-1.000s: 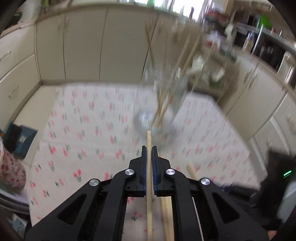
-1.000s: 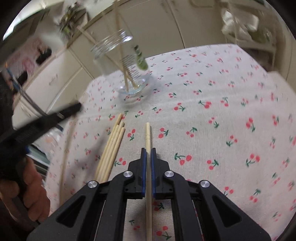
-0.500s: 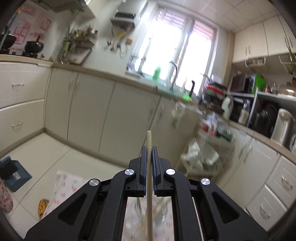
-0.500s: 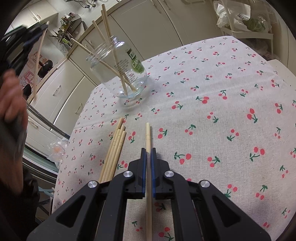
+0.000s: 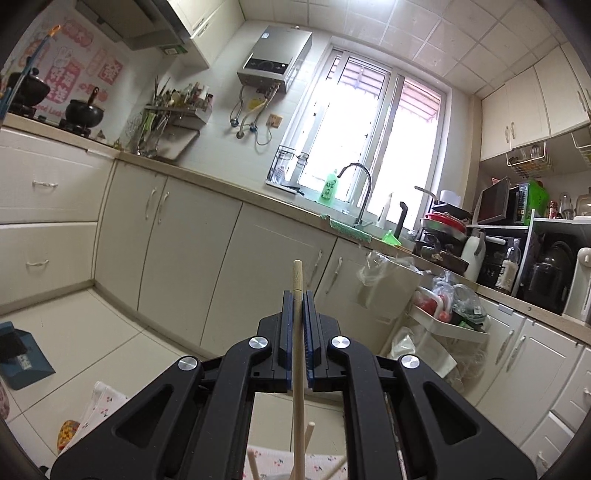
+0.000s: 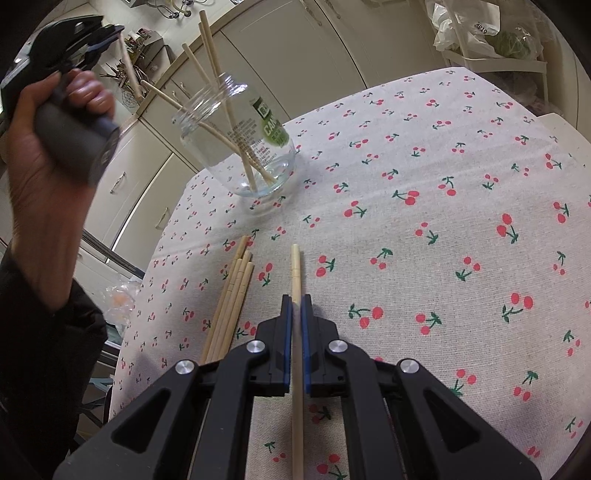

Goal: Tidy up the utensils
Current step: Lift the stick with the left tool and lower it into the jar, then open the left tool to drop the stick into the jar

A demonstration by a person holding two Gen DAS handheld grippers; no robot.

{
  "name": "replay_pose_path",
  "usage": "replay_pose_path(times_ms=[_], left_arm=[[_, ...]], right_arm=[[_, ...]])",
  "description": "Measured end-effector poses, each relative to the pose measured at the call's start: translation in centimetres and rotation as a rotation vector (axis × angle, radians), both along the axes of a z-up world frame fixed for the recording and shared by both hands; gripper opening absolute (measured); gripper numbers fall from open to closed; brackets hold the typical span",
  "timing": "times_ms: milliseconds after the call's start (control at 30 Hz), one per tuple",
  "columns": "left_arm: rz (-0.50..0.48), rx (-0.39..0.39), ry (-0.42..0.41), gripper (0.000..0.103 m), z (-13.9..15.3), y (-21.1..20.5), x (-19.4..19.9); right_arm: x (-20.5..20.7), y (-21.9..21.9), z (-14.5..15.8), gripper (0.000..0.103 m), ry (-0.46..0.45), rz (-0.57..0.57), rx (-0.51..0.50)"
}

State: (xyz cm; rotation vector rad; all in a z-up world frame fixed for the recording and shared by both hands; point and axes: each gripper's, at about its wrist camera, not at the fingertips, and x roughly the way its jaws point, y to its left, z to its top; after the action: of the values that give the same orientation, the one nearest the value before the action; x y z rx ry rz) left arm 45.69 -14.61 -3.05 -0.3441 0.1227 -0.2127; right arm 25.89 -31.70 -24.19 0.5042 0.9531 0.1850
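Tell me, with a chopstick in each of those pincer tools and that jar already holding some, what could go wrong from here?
The clear glass jar is already crowded with leaning wooden chopsticks; another pushed in at a slant could snag them or tip the jar. The left gripper pinches its pale wooden chopstick near one end, so the long free end may swing. The loose chopstick bundle lies near the tablecloth's edge and could be knocked off.

My left gripper raised, pointing level, jaws clamped on chopstick. Left hand wrapped round its handle, dark sleeve below. My right gripper angled downward, jaws pinched on second chopstick.
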Motion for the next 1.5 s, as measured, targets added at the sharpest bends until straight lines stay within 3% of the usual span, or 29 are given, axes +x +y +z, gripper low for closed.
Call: replay_pose_path(times_ms=[667, 900, 1267, 1367, 1433, 1500], left_arm=[[0.021, 0.070, 0.049, 0.005, -5.6, -2.1, 1.1], [-0.011, 0.141, 0.084, 0.005, -7.4, -2.7, 0.2], [-0.028, 0.200, 0.111, 0.006, -6.7, -2.2, -0.9], [-0.032, 0.217, 0.113, 0.016, -6.3, -2.0, -1.4], [-0.032, 0.227, 0.114, 0.036, -5.9, -1.8, -1.8], [-0.019, 0.226, 0.105, 0.046, -5.5, -1.0, -2.7]], right_arm=[[0.0, 0.1, 0.0, 0.006, 0.000, 0.004, 0.005], [-0.1, 0.2, 0.0, 0.006, 0.000, 0.004, 0.003], [-0.1, 0.2, 0.0, 0.006, 0.001, 0.006, -0.001], [-0.1, 0.1, 0.0, 0.006, 0.001, 0.006, -0.002], [-0.1, 0.1, 0.0, 0.006, 0.001, 0.006, 0.001], [-0.1, 0.1, 0.0, 0.006, 0.002, 0.006, 0.000]])
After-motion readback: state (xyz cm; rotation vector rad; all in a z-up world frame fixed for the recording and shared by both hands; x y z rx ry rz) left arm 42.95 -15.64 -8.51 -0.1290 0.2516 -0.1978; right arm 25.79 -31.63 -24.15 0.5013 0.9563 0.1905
